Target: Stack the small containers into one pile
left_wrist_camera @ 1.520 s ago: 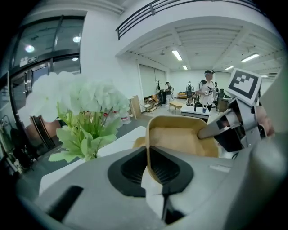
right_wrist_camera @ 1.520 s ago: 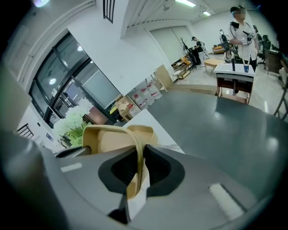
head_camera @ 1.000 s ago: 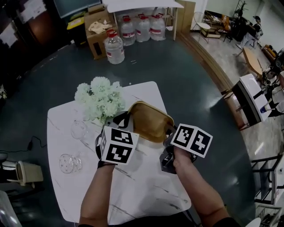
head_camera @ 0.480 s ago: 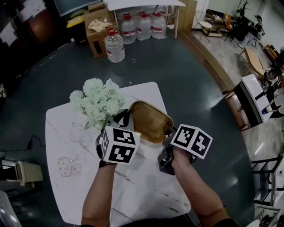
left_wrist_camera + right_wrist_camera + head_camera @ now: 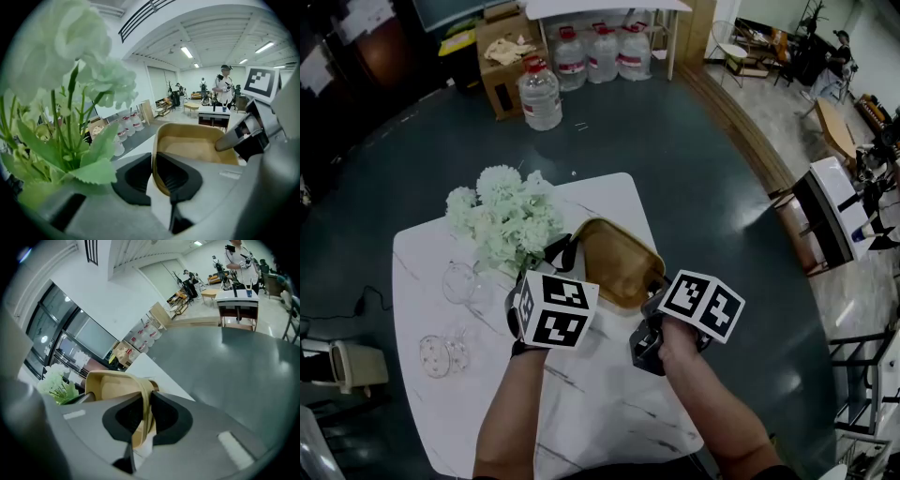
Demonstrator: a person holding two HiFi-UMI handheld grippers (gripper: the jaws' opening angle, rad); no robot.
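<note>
A tan, rounded-corner container [image 5: 617, 255] sits over the white marble table [image 5: 600, 403], with a gripper on each side. My left gripper [image 5: 564, 251] has the near-left rim between its jaws. In the left gripper view the thin rim [image 5: 154, 164] stands in the narrow gap, one jaw outside and one inside the container [image 5: 197, 143]. These jaws have just been opening a little and still touch the rim. My right gripper [image 5: 654, 281] is shut on the opposite wall [image 5: 146, 411] of the container [image 5: 110, 385].
A bunch of white flowers [image 5: 506, 216] stands on the table just left of the container and fills the left of the left gripper view. Two clear glass pieces [image 5: 461, 281] [image 5: 439, 354] lie at the table's left. Water bottles [image 5: 540, 96] and a box stand on the floor beyond.
Both grippers have sunk a little toward the table with the tan container between them. The flowers and glass pieces have kept their places on the table.
</note>
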